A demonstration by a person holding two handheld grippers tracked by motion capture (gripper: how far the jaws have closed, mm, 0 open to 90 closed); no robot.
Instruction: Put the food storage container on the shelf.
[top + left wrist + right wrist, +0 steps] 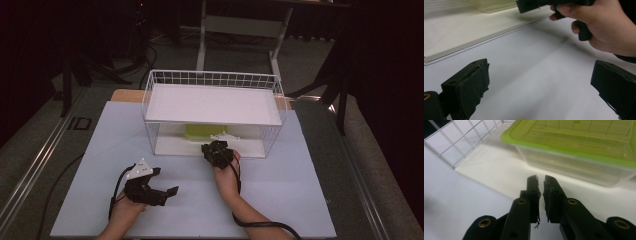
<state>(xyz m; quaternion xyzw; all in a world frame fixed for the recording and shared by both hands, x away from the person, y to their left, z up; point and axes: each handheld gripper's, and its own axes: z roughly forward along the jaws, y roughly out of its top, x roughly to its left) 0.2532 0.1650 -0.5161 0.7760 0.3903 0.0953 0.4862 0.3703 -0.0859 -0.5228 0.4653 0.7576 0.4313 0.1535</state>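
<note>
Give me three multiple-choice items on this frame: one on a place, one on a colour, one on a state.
1. Where is the lidded container?
A. on top of the wire rack
B. on the rack's lower shelf
C. on the mat by the left hand-held gripper

2. What colour is the container's lid?
A. red
B. blue
C. yellow-green

3. How do the jaws of the left hand-held gripper stand?
A. wide apart, nothing between them
B. shut on the lid
C. shut on the rack's wire

Answers: 1 B, it sits under the top shelf of the wire rack. 2 C, the right gripper view shows it close up. 3 A, bare mat shows between them.
</note>
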